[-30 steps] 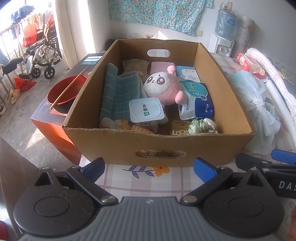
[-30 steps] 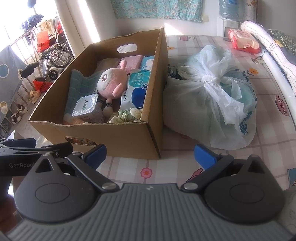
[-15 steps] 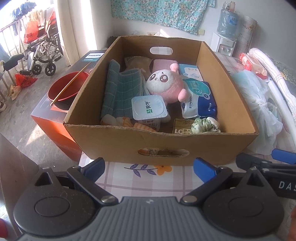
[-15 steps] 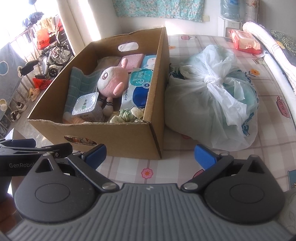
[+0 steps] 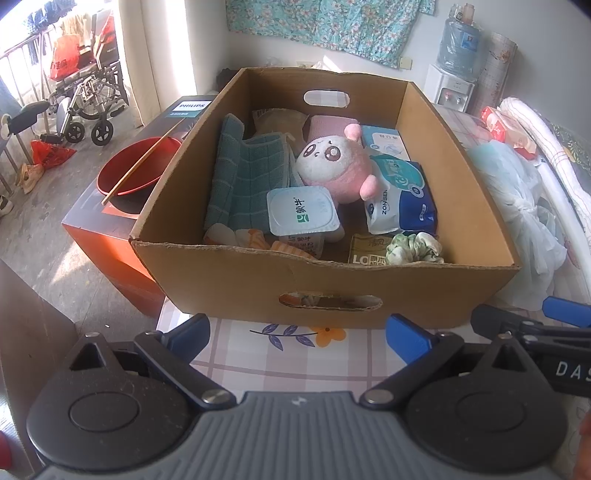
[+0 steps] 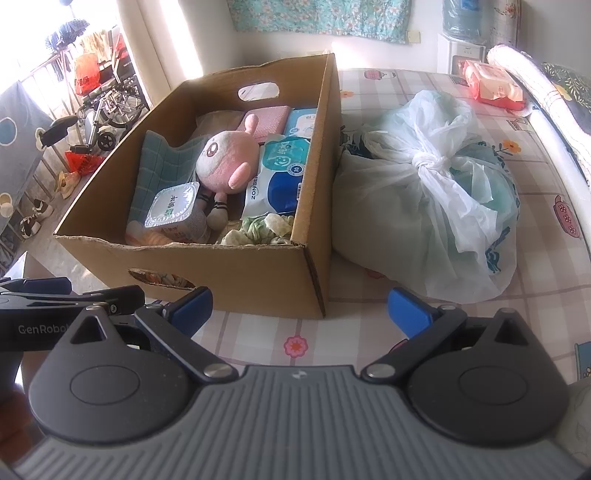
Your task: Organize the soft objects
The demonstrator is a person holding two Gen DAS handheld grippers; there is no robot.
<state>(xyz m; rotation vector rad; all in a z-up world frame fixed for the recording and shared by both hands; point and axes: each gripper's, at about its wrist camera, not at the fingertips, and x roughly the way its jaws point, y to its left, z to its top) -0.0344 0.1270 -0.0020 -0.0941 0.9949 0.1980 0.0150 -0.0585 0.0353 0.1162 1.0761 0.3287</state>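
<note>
Sunlight comes in from the left of the room, over a wheelchair (image 5: 86, 110) parked by the doorway and a floral cloth (image 5: 325, 26) pinned on the far wall. On the checked, flower-printed bed cover (image 6: 369, 332) sits an open cardboard box (image 5: 332, 284) with a hand slot in its near wall. Inside it, a pink plush toy (image 5: 338, 170) lies near the middle, its face turned up. Just left of it a teal checked cloth (image 5: 243, 184) leans against the box wall. A sealed yoghurt cup (image 5: 303, 216) stands in front of the plush, touching it. To the right lies a blue-and-white pack of wipes (image 5: 402, 205), and a green scrunchie (image 5: 413, 249) rests in the near right corner.

Beside the box on its right, touching the wall, slumps a knotted white plastic bag (image 6: 436, 206). Left of the box, off the bed, a red bowl (image 5: 133, 173) with a chopstick across it sits on an orange carton (image 5: 110, 243).

The left hand-held gripper (image 5: 297, 334) hangs just short of the box's near wall, its blue fingers spread wide with nothing between them. The right hand-held gripper (image 6: 299, 310) is level with the near right corner of the box, likewise spread wide and empty.
</note>
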